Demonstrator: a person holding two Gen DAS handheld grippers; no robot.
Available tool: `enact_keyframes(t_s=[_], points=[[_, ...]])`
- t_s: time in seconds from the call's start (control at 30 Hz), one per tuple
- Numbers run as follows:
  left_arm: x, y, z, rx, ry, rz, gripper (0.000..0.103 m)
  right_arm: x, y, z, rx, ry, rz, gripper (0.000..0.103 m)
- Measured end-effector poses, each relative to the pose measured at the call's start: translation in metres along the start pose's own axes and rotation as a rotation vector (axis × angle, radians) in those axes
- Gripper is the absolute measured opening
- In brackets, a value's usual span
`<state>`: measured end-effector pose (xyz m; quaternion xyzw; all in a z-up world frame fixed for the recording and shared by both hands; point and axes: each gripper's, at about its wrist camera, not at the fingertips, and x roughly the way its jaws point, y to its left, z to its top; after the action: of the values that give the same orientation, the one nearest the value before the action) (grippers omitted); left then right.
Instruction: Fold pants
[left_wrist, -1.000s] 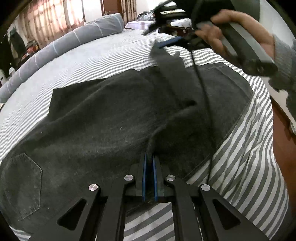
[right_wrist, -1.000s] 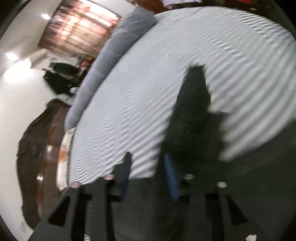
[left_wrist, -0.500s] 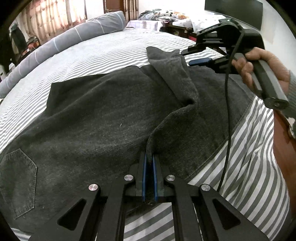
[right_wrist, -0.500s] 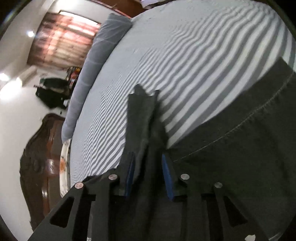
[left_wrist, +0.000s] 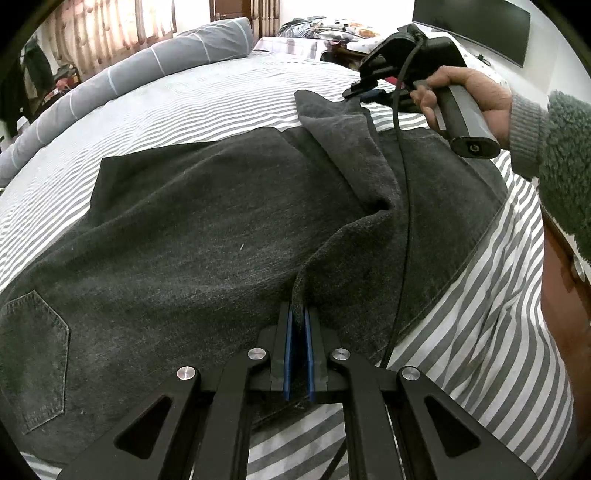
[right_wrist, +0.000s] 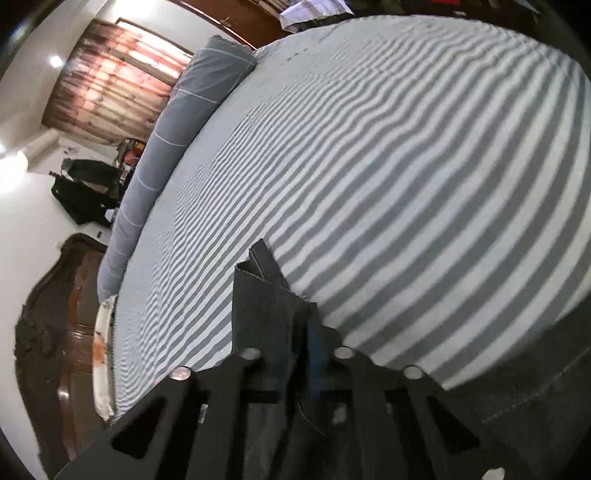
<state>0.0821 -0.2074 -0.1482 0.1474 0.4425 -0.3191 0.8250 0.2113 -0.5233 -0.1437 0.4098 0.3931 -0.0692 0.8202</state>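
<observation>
Dark grey pants (left_wrist: 207, 236) lie spread on a grey-and-white striped bed (left_wrist: 491, 325), with a back pocket (left_wrist: 33, 354) at the near left. My left gripper (left_wrist: 297, 325) is shut on a fabric edge near the bed's front. A raised fold (left_wrist: 354, 147) runs from it to my right gripper (left_wrist: 369, 94), held by a hand at the far right. In the right wrist view the right gripper (right_wrist: 295, 332) is shut on the pants' corner (right_wrist: 258, 291), which sticks out past the fingers above the bed.
A long grey bolster pillow (left_wrist: 147, 74) lies along the bed's far edge, also in the right wrist view (right_wrist: 177, 122). A black cable (left_wrist: 404, 221) hangs from the right gripper across the pants. A wooden headboard (right_wrist: 48, 325) and curtains (right_wrist: 110, 81) stand beyond.
The right gripper closed on the pants' corner and moved right and down toward the far right of the bed, laying the fold lower. The left gripper stayed put, still shut.
</observation>
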Motion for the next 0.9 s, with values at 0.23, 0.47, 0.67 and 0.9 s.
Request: enact_keyframes(t_s=[0.23,0.47,0.67,0.9], points=[[-0.001,-0.004,0.002,0.009,0.012,0.012,0.006,-0.054,0.013,-0.004,-0.061,-0.089,-0.019,0.004],[-0.005,-0.028,0.004,0.158,0.010,0.091,0.007,-0.173,-0.042,-0.032,-0.042,-0.230,-0.153,0.004],[-0.003,-0.057,-0.008,0.355,0.008,0.187,0.007,-0.204,-0.124,-0.079,0.096,-0.182,-0.262,0.003],[-0.011,-0.067,-0.012,0.434,0.013,0.173,0.007,-0.203,-0.134,-0.092,0.093,-0.188,-0.284,0.003]])
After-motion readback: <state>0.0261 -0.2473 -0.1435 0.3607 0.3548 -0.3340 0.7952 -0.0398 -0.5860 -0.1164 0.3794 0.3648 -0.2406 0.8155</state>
